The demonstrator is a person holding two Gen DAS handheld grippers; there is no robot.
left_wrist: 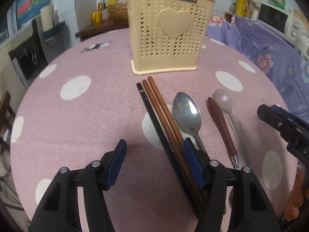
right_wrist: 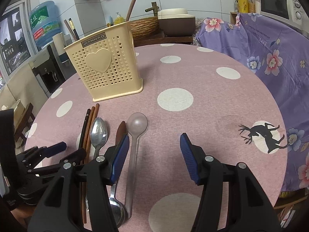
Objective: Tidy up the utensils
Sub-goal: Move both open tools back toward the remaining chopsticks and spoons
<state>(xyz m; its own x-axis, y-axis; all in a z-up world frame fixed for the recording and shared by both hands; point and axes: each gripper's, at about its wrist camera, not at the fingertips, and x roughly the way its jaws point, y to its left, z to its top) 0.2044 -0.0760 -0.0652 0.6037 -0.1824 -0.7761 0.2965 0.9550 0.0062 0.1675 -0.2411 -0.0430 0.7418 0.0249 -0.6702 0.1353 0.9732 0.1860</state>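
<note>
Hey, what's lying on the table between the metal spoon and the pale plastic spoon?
A brown-handled utensil lies between the metal spoon and the pale plastic spoon, clearest in the left wrist view.

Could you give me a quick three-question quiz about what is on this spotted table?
1. True or false: the left tongs are open.
2. Which lies farthest right in the row? A) metal spoon B) pale plastic spoon C) chopsticks
3. Fill in: the raised shape on the cream utensil holder is a ____.

Key: 1 true. 2 B. 3 heart.
</note>
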